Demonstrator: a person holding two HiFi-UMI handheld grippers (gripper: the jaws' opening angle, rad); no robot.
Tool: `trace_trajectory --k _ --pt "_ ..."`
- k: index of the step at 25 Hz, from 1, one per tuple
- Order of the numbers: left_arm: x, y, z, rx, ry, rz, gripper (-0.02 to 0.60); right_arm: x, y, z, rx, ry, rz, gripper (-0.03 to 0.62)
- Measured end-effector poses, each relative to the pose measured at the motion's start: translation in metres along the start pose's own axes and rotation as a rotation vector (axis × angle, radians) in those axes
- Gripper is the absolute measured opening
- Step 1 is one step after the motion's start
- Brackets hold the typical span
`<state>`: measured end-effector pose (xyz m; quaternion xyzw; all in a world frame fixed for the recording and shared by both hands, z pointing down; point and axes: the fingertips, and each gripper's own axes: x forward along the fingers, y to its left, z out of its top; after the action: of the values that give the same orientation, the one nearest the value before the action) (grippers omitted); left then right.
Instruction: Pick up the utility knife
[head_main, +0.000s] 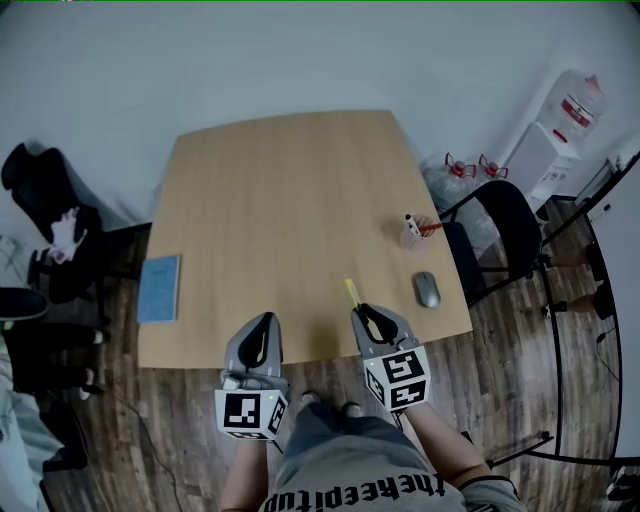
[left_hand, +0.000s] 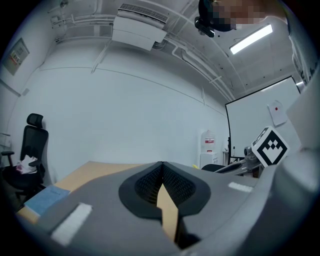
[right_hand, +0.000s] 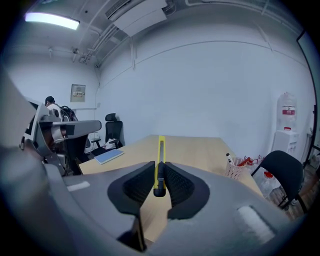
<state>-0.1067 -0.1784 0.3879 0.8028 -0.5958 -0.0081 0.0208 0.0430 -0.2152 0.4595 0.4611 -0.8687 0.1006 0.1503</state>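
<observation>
The yellow and black utility knife (right_hand: 160, 160) is clamped between the dark pads of my right gripper (right_hand: 159, 176), its yellow body pointing forward over the wooden table (right_hand: 200, 152). In the head view the right gripper (head_main: 370, 318) hangs above the table's near edge, the knife (head_main: 352, 292) sticking out ahead of it, clear of the wood. My left gripper (head_main: 262, 338) hovers beside it to the left. In the left gripper view its jaws (left_hand: 162, 176) are pressed together with nothing between them.
A blue notebook (head_main: 159, 288) lies near the table's left edge. A grey mouse (head_main: 427, 289) and a pen basket (head_main: 413, 233) sit at the right side. Black chairs (head_main: 505, 225) stand right and left of the table, a water dispenser (head_main: 560, 135) at the back right.
</observation>
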Motion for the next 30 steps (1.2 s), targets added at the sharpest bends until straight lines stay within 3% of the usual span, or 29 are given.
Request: trace_trajectory --k 30 --pt "-0.011 -0.019 0.005 0.02 -0.034 0.026 0.02 -0.058 -0.015 0.063 -0.084 -0.293 -0.031 0.064"
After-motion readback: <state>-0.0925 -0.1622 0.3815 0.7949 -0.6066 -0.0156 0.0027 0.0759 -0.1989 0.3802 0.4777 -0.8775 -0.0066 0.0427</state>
